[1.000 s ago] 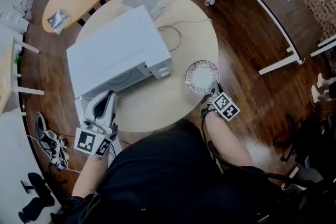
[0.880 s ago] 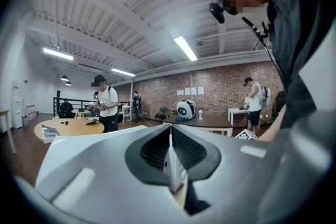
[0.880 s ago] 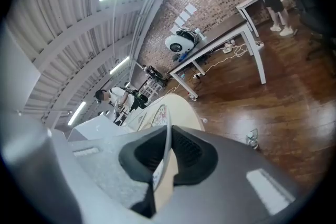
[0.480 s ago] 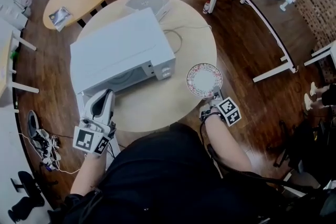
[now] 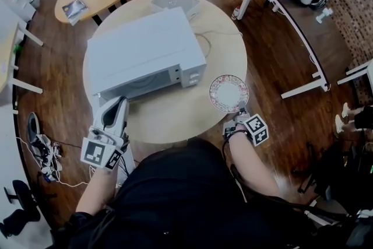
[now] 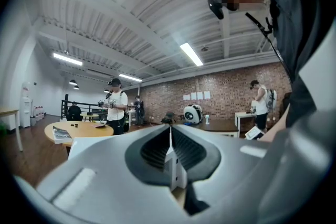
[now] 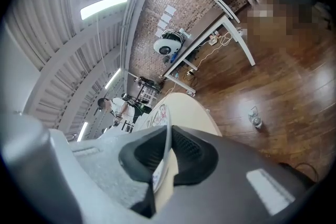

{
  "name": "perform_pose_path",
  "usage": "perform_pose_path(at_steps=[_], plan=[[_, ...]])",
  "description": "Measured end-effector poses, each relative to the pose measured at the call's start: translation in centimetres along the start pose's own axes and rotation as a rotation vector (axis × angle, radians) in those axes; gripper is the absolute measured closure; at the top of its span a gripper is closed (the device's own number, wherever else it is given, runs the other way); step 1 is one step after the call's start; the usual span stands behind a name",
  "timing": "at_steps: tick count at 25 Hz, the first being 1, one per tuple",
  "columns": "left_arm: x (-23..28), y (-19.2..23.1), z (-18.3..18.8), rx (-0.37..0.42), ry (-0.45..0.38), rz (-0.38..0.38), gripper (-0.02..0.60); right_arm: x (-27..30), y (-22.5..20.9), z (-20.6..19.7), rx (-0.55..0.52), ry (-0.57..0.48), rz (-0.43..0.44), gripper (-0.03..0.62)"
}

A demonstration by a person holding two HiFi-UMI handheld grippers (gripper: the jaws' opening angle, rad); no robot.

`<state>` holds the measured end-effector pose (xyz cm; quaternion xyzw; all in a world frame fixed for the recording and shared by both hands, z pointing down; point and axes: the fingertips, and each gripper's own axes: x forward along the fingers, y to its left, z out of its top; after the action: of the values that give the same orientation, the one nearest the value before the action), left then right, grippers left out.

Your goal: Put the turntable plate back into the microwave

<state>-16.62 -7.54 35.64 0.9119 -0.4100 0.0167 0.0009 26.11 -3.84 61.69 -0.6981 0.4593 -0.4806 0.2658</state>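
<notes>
Since the earlier frame the plate (image 5: 228, 92) has drawn slightly nearer the microwave (image 5: 145, 49), toward its front right corner, and the head view has shifted. Round table (image 5: 180, 116) carries the white microwave, whose front stands open toward the person. Plate is over the table's right part, just off that front right corner, clear of the microwave and outside the cavity. Right tongs (image 5: 239, 109) have it by the near rim, jaws closed on it, and the plate runs edge-on between the pads in the right gripper view. Left tongs (image 5: 119, 104) stand at the microwave's front left corner, well apart from the plate, jaws drawn nearly together on the narrow white edge of the door (image 6: 176, 174). Cavity lies in shadow and its floor cannot be made out. Person's torso (image 5: 186, 195) cuts off the table's near rim. Only a sliver of the plate's face shows past the right jaws. Plate bears a reddish ornament round its rim and no legible wording. Marker cubes (image 5: 256, 130) show black-and-white squares only. Sheets (image 6: 195, 96) on the far brick wall (image 6: 226, 97) are too small to read.
</notes>
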Motion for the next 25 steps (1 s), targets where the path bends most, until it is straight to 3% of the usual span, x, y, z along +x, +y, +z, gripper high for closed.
perform_pose_path(at_steps=[25], plan=[[-4.8,1.6,-0.4,-0.038,-0.046,0.06,0.571,-0.1,4.1,-3.9,-0.06,0.097,0.055,0.574]])
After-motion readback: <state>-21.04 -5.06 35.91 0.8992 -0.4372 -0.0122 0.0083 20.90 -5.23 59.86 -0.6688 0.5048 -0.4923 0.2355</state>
